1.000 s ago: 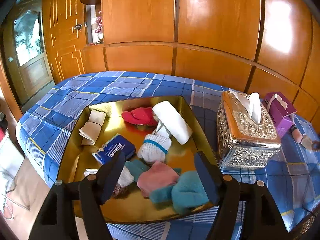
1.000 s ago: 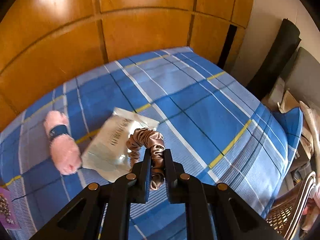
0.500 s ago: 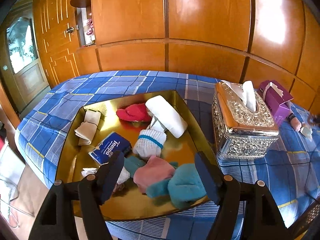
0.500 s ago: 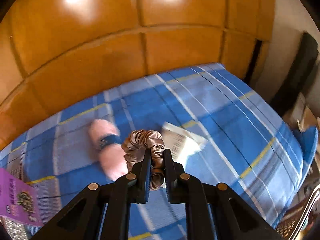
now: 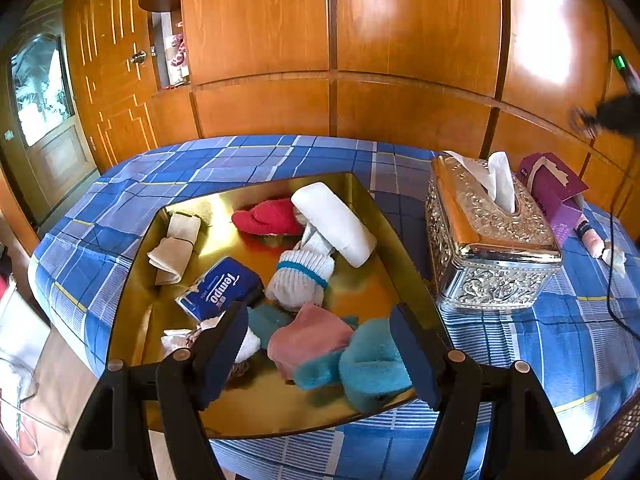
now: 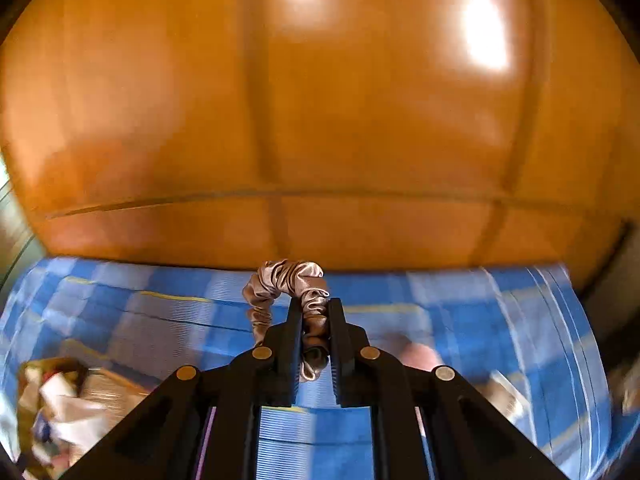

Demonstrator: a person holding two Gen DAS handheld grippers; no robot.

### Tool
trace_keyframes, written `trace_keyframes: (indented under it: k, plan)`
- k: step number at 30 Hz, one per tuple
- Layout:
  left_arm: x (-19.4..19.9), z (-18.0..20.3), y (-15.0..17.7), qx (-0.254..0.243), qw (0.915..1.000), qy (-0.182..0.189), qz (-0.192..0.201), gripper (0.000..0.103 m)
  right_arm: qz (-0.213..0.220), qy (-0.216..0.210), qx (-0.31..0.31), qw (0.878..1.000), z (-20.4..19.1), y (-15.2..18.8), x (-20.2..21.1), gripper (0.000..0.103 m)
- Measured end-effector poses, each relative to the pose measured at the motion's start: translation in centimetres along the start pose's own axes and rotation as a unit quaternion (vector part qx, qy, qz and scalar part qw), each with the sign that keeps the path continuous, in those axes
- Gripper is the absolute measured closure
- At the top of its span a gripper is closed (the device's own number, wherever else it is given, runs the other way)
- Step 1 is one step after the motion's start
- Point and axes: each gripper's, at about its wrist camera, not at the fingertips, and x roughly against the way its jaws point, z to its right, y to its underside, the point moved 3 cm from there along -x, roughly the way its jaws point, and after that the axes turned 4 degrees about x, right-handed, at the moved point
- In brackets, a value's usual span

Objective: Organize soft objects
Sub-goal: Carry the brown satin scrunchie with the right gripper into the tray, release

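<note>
A gold tray [image 5: 136, 280] on the blue checked bed holds soft things: a red sock [image 5: 268, 216], a white roll [image 5: 332, 220], a white sock with a blue band [image 5: 300, 276], a pink cloth [image 5: 308, 340], teal cloths [image 5: 372, 364], a beige cloth [image 5: 172, 252] and a Tempo tissue pack [image 5: 220, 288]. My left gripper [image 5: 320, 340] hovers open over the tray's near edge with nothing between its fingers. My right gripper [image 6: 315, 312] is shut on a beige satin scrunchie [image 6: 288, 280], held in the air above the bed. The right wrist view is blurred.
An embossed silver tissue box [image 5: 492, 240] stands right of the tray, with a purple box [image 5: 552, 192] and a pink fluffy item [image 5: 592, 240] behind it. A thin black cable [image 5: 612, 280] hangs at the right. Wooden wardrobe panels [image 5: 400, 40] rise behind the bed.
The right gripper rose with the scrunchie and swung left, away from the pink fluffy item and the flat packet, and now faces the wardrobe. The left gripper stayed over the tray.
</note>
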Motion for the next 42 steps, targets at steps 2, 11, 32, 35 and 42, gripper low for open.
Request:
trace_keyframes:
  k: [2, 11, 32, 35, 42]
  plan:
    - [0.0, -0.1, 0.0, 0.001, 1.0000, 0.000, 0.000, 0.029, 0.009, -0.037, 0.038, 0.999, -4.3, -1.0, 0.7, 0.093]
    - [-0.2, -1.4, 0.5, 0.012, 0.9999, -0.008, -0.002, 0.029, 0.008, -0.192, 0.204, 0.960, -22.4, 2.2, 3.8, 0.093]
    - [1.1, -13.1, -0.5, 0.147, 0.9842, -0.093, 0.035, 0.027, -0.160, -0.314, 0.280, 0.893, -35.8, 17.9, 0.9, 0.093]
    - [0.8, -13.1, -0.2, 0.147, 0.9843, -0.093, 0.029, 0.026, -0.162, -0.286, 0.295, 0.897, -37.4, 18.6, -0.5, 0.092]
    - [-0.1, -11.4, 0.3, 0.130, 0.9874, -0.088, 0.018, 0.023, -0.131, -0.222, 0.325, 0.910, -39.0, 19.6, -2.3, 0.064]
